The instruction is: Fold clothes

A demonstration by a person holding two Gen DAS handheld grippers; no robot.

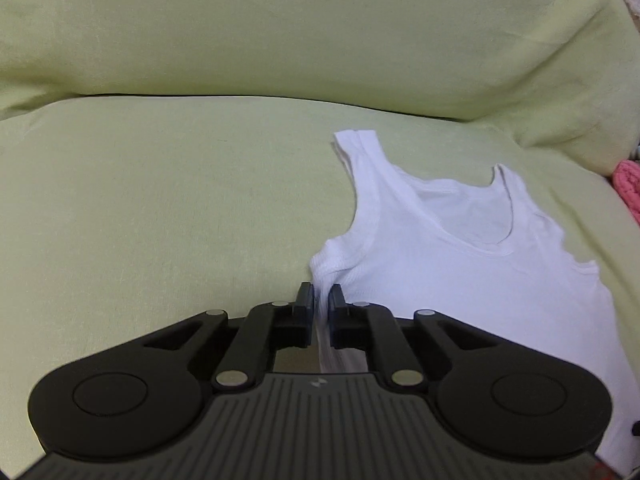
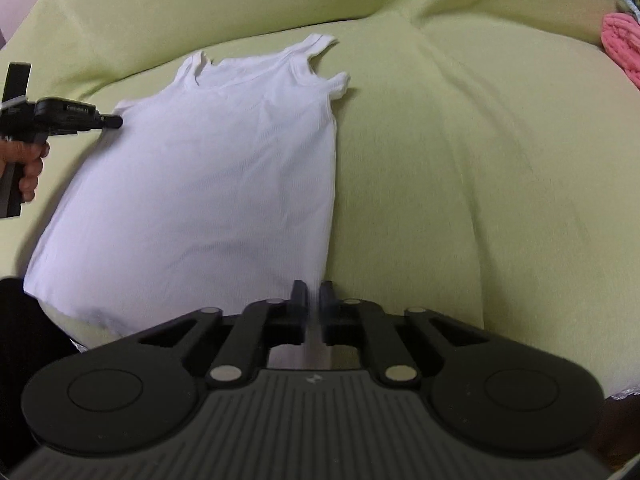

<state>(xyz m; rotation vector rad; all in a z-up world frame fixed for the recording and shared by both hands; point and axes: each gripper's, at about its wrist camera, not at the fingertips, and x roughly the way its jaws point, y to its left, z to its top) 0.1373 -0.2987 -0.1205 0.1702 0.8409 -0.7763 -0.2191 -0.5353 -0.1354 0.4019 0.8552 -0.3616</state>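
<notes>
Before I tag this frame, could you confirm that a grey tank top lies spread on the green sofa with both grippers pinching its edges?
Not quite: the tank top is white, not grey, as the right wrist view shows. It does lie spread on the green sofa, with the left gripper and right gripper pinching its edges.

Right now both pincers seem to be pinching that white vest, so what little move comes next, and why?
Probably lift and carry the pinched side across. The left gripper is shut on the white vest near its armhole, the right gripper on its hem, and it lies flat on the green cover, unfolded.
</notes>
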